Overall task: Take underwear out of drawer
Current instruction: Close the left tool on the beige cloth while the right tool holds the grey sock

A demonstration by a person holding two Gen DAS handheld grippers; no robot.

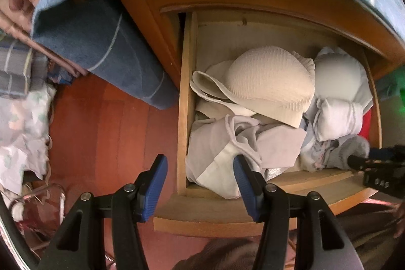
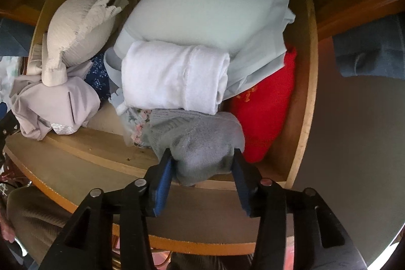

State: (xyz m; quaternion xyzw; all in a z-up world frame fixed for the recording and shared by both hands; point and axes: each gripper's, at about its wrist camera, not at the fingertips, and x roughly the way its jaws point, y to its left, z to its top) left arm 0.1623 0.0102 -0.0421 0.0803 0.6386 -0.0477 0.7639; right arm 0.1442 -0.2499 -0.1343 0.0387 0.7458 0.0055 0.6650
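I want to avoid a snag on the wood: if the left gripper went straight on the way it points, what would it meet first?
Probably the drawer's left side wall, which lies between the open fingers of the left gripper; depth is unclear.

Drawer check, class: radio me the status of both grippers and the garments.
Left gripper open, empty, over the drawer edge. Right gripper astride the grey knit garment; grip unclear. White folded roll overlaps its far edge.
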